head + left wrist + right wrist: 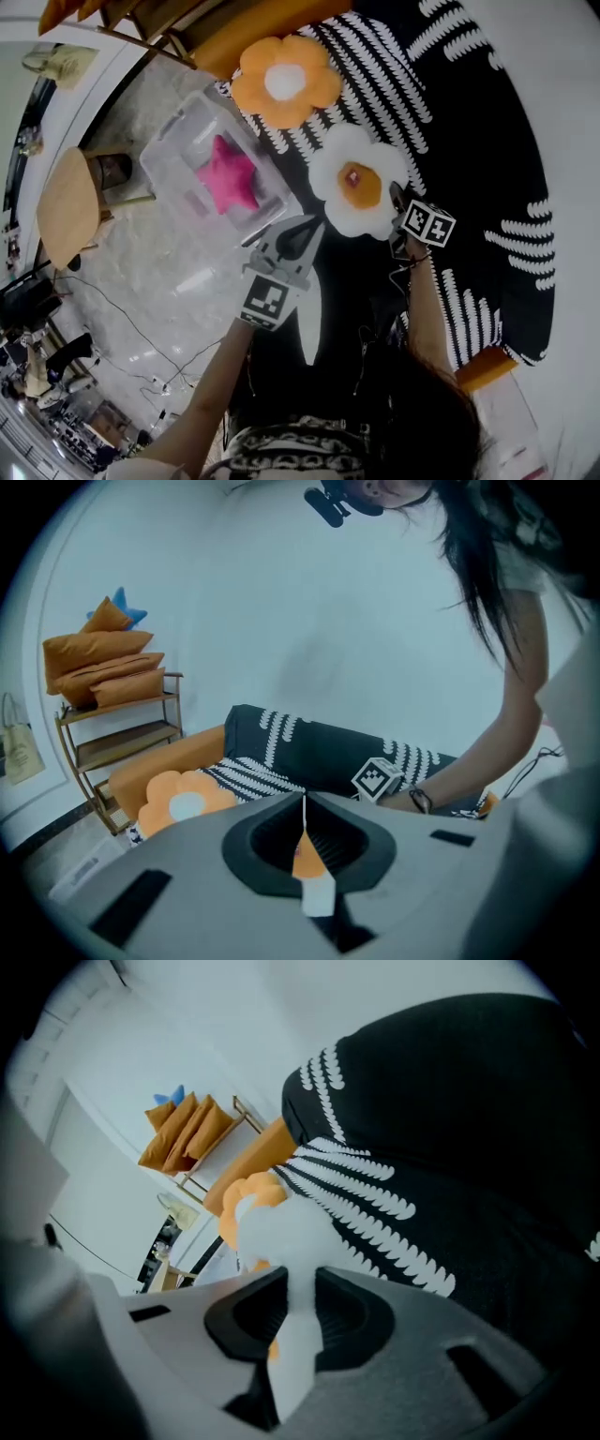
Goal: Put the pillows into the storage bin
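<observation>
Pinches egg pillow's (361,183) white rim with down-tilted right gripper (298,1288); holds left gripper (304,808) pressed together, empty, beside it. Beyond, flower pillow (284,82) on sofa (469,141), star pillow (228,175) inside bin (178,141).

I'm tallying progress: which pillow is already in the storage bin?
The pink star pillow, lying inside the clear bin. The orange flower pillow and the white flower pillow are outside it.
</observation>
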### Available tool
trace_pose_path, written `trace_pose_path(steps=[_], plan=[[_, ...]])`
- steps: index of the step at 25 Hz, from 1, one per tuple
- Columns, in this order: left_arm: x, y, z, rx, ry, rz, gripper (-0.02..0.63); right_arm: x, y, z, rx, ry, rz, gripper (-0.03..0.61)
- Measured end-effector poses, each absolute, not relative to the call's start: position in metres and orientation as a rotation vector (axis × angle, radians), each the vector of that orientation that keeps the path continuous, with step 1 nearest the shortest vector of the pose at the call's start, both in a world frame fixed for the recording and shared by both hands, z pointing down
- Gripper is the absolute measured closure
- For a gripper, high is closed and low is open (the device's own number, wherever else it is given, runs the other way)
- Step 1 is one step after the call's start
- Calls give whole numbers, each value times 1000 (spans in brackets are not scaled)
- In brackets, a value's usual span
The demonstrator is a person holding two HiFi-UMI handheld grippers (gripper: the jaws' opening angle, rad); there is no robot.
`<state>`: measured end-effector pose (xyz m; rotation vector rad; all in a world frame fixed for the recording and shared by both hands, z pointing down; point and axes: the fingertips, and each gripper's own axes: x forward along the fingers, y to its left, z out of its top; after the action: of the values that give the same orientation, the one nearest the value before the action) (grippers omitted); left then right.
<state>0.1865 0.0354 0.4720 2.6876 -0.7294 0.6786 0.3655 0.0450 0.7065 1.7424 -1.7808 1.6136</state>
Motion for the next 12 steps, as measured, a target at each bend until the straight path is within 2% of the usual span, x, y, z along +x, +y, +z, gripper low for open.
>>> trace_pose_path(steps=[6, 12], plan=[[91, 23, 432, 2647, -888, 644, 606, 271, 16, 614, 1578, -1972, 1472, 520], [-64, 20, 418, 2559, -1069, 615, 606, 116, -22, 541, 1433, -2172, 1422, 528]])
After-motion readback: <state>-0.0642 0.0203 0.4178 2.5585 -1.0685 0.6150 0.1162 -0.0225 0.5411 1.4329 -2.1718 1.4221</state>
